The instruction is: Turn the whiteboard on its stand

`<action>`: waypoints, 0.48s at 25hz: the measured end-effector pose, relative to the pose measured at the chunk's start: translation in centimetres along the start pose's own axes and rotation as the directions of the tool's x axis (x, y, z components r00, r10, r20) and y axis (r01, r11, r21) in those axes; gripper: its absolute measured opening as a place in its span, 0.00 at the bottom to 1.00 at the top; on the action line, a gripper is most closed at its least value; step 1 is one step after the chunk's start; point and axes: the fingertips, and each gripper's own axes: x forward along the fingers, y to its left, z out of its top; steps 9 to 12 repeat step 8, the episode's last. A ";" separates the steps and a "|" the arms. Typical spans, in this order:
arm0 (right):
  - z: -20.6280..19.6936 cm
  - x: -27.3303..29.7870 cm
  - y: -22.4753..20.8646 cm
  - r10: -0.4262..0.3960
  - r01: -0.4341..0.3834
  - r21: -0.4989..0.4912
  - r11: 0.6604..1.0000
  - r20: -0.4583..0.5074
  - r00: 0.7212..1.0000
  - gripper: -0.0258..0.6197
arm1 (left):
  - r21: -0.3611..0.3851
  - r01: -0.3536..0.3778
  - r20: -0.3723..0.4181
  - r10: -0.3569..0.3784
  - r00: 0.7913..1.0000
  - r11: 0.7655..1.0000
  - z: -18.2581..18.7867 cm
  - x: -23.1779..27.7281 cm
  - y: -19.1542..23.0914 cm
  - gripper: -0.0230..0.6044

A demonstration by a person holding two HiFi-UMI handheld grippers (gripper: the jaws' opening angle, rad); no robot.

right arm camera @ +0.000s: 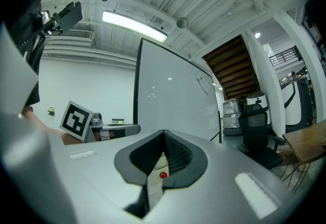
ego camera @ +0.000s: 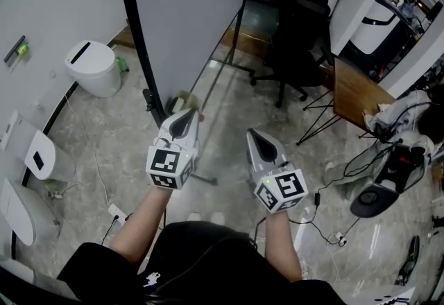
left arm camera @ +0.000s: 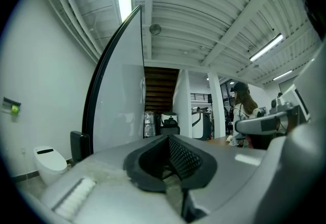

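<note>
Two grippers are held level side by side: the left gripper [ego camera: 186, 114] and the right gripper [ego camera: 251, 134] each have their jaws together, with nothing between them. One whiteboard [ego camera: 187, 12] rises upright just ahead, nearer the left gripper; one black office chair [ego camera: 295, 54] sits beyond

Tall whiteboard [ego camera: 187, 12], blank pale face, black curved edge frame, standing upright, untouched

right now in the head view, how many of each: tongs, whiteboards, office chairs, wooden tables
tongs: 2, left tongs and right tongs
whiteboard: 1
office chair: 1
wooden table: 1
total: 5
</note>
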 end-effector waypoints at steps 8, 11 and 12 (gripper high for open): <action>-0.1 0.4 -0.2 0.005 -0.005 -0.005 1.000 0.001 1.000 0.05 | 0.008 -0.007 -0.006 0.007 1.000 1.000 -0.2 0.2 0.4 0.04; -0.1 0.4 -0.2 0.005 -0.005 -0.005 1.000 0.001 1.000 0.05 | 0.008 -0.007 -0.006 0.007 1.000 1.000 -0.2 0.2 0.4 0.04; -0.1 0.4 -0.2 0.005 -0.005 -0.005 1.000 0.001 1.000 0.05 | 0.008 -0.007 -0.006 0.007 1.000 1.000 -0.2 0.2 0.4 0.04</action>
